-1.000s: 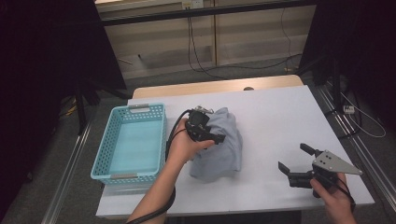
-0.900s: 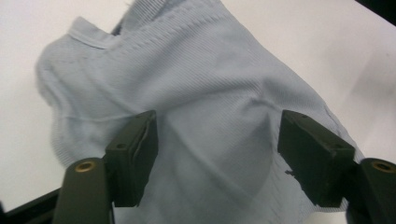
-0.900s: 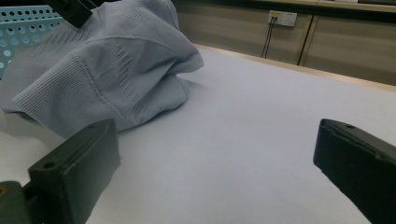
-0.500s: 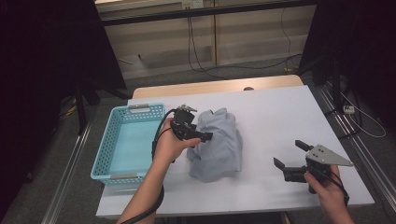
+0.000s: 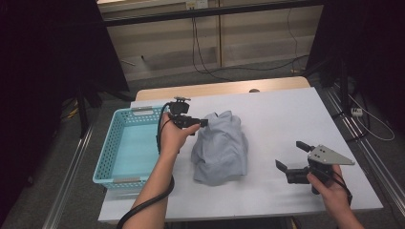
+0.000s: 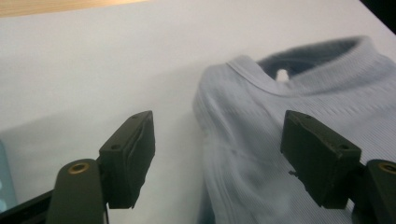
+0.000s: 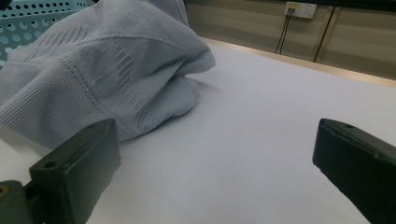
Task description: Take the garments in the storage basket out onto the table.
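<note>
Basket [image 5: 125, 143] sits at the table's left edge, turquoise and bare inside. Just right of it, the left gripper [image 5: 199, 122] has slid back from over the crumpled grey shirt [image 5: 220, 149] toward that basket side; a second ago it hovered above the cloth's middle, and now it hangs at the shirt's upper left corner. To my eye that looks like lining up on the collar for a fresh grab. Its jaws have just been narrowing a little yet stand well apart, nothing between them; the left gripper view shows the collar [image 6: 299, 81] lying ahead. Far right, well clear of the shirt, the right gripper [image 5: 292, 161] rests low over the white table [image 5: 286, 114], spread wide and empty.
</note>
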The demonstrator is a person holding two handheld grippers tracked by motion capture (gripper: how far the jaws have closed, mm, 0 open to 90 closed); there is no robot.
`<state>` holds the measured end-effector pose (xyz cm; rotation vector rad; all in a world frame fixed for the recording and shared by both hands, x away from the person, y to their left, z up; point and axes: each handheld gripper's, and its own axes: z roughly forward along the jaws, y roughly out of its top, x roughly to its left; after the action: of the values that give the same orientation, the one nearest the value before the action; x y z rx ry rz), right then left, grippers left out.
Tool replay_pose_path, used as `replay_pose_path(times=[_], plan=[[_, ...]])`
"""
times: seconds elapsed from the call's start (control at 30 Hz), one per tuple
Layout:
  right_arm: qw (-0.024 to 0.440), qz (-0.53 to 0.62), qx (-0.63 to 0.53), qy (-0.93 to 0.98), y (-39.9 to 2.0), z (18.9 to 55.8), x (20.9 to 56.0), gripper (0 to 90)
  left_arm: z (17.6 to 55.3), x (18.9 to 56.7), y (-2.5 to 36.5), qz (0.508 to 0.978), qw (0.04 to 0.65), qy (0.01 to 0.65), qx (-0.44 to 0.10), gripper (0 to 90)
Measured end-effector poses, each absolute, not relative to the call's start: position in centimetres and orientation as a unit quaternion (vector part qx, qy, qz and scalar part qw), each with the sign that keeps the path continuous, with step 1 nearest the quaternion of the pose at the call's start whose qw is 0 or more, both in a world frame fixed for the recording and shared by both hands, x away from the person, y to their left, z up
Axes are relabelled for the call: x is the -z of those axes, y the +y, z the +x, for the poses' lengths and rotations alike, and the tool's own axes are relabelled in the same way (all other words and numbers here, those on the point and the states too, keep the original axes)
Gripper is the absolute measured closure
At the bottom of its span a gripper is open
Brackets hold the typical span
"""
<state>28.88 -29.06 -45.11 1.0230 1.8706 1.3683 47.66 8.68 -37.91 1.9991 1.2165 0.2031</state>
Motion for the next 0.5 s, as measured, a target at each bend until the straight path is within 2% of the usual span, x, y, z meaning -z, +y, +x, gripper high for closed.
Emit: replay_pose_path(times=[0.17, 0.23, 0.33, 0.4, 0.47, 0.5], plan=[[0.293, 0.384, -0.517, 0.707, -28.8, 29.5, 45.3, 0.4, 48.8, 38.7, 7.6, 0.778, 0.387, 0.489, -0.074, 27.6], [0.293, 0.383, -0.517, 0.707, -28.8, 29.8, 45.3, 0.5, 48.9, 39.4, 6.9, 0.784, 0.382, 0.486, -0.059, 30.7], [0.289, 0.385, -0.519, 0.707, -28.7, 30.1, 45.4, 0.5, 48.5, 40.4, 5.9, 0.796, 0.374, 0.474, -0.040, 38.3], [0.288, 0.385, -0.520, 0.706, -28.8, 30.4, 45.3, 0.4, 48.1, 41.0, 5.3, 0.802, 0.368, 0.469, -0.027, 50.2], [0.289, 0.386, -0.522, 0.704, -28.9, 30.6, 45.2, 0.4, 47.8, 41.5, 4.9, 0.805, 0.361, 0.471, -0.010, 56.1], [0.292, 0.387, -0.522, 0.702, -29.0, 30.7, 45.2, 0.5, 47.5, 41.7, 4.7, 0.805, 0.361, 0.471, -0.007, 63.2]])
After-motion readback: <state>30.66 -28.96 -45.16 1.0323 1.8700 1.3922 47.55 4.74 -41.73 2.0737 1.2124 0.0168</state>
